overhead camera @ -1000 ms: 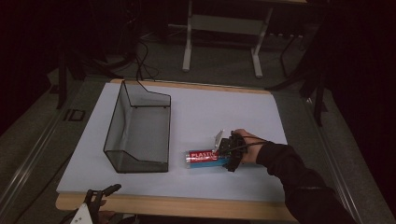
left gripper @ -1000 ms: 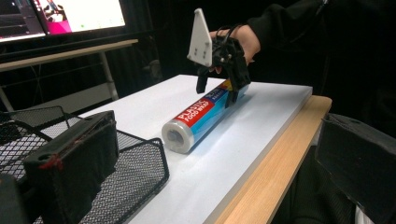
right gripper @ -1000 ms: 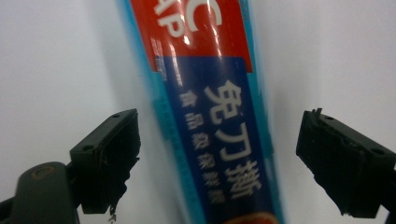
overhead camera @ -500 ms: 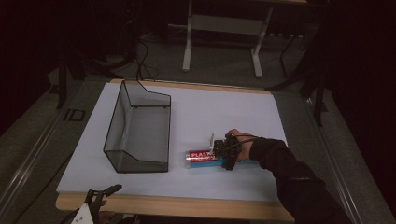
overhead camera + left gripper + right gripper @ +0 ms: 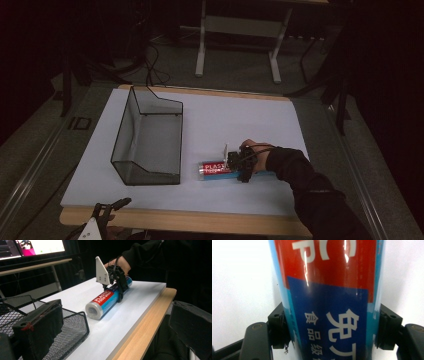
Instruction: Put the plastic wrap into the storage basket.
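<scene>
The right gripper (image 5: 242,167), a black two-jaw tool with a grey three-cornered plate on top, has its jaws set on either side of the red-and-blue cylindrical roll of plastic food wrap (image 5: 220,168); in the right gripper view the pads (image 5: 277,327) press the roll's (image 5: 327,300) glossy sides near mid-height, so it looks clamped on the roll, which lies flat on the white table top (image 5: 235,120), just beside the open end of the black wire-mesh basket (image 5: 150,137). From the left gripper view the right gripper (image 5: 116,281) sits toward the far end of the roll (image 5: 106,301), not over its middle. As a judgement, the step in hand is lifting the roll to carry it to the basket, and the off-centre hold means the near, free end may sag or swing. To do it well, keep the squeeze firm on the slick wrapper, raise it slowly and level, and clear the basket's low front wall before lowering it in lengthwise. The left gripper (image 5: 107,212) waits at the table's near edge, well apart, with its jaws spread wide, and could steady the basket (image 5: 62,340) if it slides.
</scene>
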A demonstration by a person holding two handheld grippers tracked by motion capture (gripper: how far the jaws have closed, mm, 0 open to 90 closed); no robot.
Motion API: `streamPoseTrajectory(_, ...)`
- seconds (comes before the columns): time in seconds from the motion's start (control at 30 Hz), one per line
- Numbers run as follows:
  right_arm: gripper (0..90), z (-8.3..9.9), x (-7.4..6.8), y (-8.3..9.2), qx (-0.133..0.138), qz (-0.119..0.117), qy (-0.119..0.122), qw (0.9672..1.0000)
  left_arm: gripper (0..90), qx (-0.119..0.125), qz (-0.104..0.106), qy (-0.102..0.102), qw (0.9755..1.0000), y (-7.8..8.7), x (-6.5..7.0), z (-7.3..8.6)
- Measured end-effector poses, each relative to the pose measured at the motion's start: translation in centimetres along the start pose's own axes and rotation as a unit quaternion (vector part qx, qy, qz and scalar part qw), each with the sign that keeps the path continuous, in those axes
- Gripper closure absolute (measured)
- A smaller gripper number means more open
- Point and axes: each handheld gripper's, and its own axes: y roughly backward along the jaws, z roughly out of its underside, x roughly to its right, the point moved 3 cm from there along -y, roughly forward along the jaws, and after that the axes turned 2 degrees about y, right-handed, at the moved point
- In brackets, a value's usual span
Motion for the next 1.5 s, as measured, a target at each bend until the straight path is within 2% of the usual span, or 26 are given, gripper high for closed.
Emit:
streamPoseTrajectory(0.1,29.9,-0.2,-0.4,0.2,-0.010,0.003,0.002,0.9999,0.1,0.001,-0.001,0.001,1.0000,0.0,-0.1,0.0)
streamPoseTrajectory(0.2,30.6,-0.3,-0.5,0.7,0.013,-0.018,-0.020,0.9996,0.1,0.001,-0.001,0.002,1.0000,0.0,-0.1,0.0)
streamPoseTrajectory(0.53,31.1,-0.1,-0.1,3.0,0.065,-0.016,-0.056,0.9962,0.1,0.000,-0.001,-0.002,1.0000,-0.1,0.0,0.0)
streamPoseTrajectory(0.57,31.2,-0.1,0.2,3.8,0.081,-0.014,-0.067,0.9944,0.1,0.001,-0.001,-0.002,1.0000,-0.1,0.0,0.0)
streamPoseTrajectory(0.67,31.3,-0.2,0.3,4.1,0.085,-0.010,-0.073,0.9937,0.1,0.001,-0.002,-0.002,1.0000,-0.1,0.0,0.0)
streamPoseTrajectory(0.7,31.3,-0.2,0.7,5.1,0.109,0.000,-0.093,0.9897,0.1,0.001,-0.002,-0.002,1.0000,0.0,0.0,0.0)
streamPoseTrajectory(0.8,31.5,-0.2,1.1,6.1,0.140,0.003,-0.115,0.9835,0.1,0.003,-0.002,-0.003,1.0000,0.0,0.0,-0.1)
streamPoseTrajectory(0.83,31.5,-0.2,1.1,6.1,0.140,0.003,-0.115,0.9835,0.1,0.002,-0.002,-0.003,1.0000,0.0,0.0,-0.1)
streamPoseTrajectory(0.87,31.5,-0.3,1.2,6.8,0.161,-0.002,-0.127,0.9786,0.1,0.002,-0.002,-0.002,1.0000,0.0,0.0,-0.1)
streamPoseTrajectory(0.9,31.5,-0.4,1.3,7.2,0.173,-0.004,-0.136,0.9754,0.1,0.002,-0.002,-0.002,1.0000,0.0,0.0,-0.1)
streamPoseTrajectory(0.93,31.5,-0.5,1.4,7.6,0.183,-0.004,-0.143,0.9725,0.1,0.002,-0.001,-0.003,1.0000,0.0,0.0,-0.1)
streamPoseTrajectory(0.97,31.5,-0.5,1.4,7.6,0.183,-0.004,-0.143,0.9725,0.1,0.002,-0.001,-0.002,1.0000,0.0,0.0,-0.1)
streamPoseTrajectory(1.03,31.6,-0.7,1.6,8.3,0.211,0.001,-0.154,0.9654,0.1,0.002,-0.001,-0.004,1.0000,0.0,0.0,-0.1)
streamPoseTrajectory(1.07,31.6,-1.1,1.9,9.3,0.246,0.007,-0.168,0.9546,0.1,0.002,-0.001,-0.004,1.0000,0.0,0.0,-0.1)
streamPoseTrajectory(1.1,31.6,-1.1,1.9,9.3,0.246,0.007,-0.168,0.9546,0.1,0.002,-0.001,-0.004,1.0000,0.0,0.0,-0.1)
streamPoseTrajectory(1.13,31.6,-1.6,2.1,10.3,0.276,0.012,-0.181,0.9439,0.1,0.003,-0.001,-0.003,1.0000,0.0,0.0,-0.1)
streamPoseTrajectory(1.17,31.6,-1.6,2.1,10.3,0.276,0.012,-0.181,0.9439,0.1,0.003,-0.001,-0.003,1.0000,0.0,0.0,-0.1)
streamPoseTrajectory(1.2,31.6,-2.2,2.3,11.3,0.299,0.016,-0.193,0.9344,0.1,0.002,-0.001,-0.004,1.0000,0.0,0.0,-0.1)
streamPoseTrajectory(1.23,31.6,-2.2,2.3,11.3,0.299,0.016,-0.193,0.9344,0.1,0.003,-0.001,-0.004,1.0000,0.0,0.0,-0.1)
streamPoseTrajectory(1.27,31.6,-2.8,2.5,12.1,0.316,0.018,-0.199,0.9274,0.1,0.003,-0.001,-0.005,1.0000,0.0,0.0,-0.1)
streamPoseTrajectory(1.3,31.6,-2.8,2.5,12.1,0.316,0.018,-0.199,0.9274,0.1,0.003,-0.001,-0.005,1.0000,0.0,0.1,-0.1)
streamPoseTrajectory(1.33,31.6,-3.4,2.6,12.8,0.330,0.019,-0.209,0.9203,0.1,0.004,0.000,-0.005,1.0000,0.0,0.1,-0.1)
streamPoseTrajectory(1.37,31.6,-3.4,2.6,12.8,0.330,0.019,-0.209,0.9203,0.1,0.004,-0.001,-0.005,1.0000,0.0,0.1,-0.1)
streamPoseTrajectory(1.4,31.6,-4.0,2.9,13.6,0.352,0.009,-0.226,0.9082,0.1,0.003,0.000,-0.006,1.0000,0.0,0.1,-0.1)
streamPoseTrajectory(1.47,31.7,-4.4,3.1,14.3,0.376,0.002,-0.235,0.8964,0.1,0.003,-0.001,-0.007,1.0000,0.1,0.0,-0.1)
streamPoseTrajectory(1.5,31.7,-4.4,3.1,14.3,0.376,0.002,-0.235,0.8964,0.1,0.004,-0.001,-0.006,1.0000,0.1,0.0,-0.1)
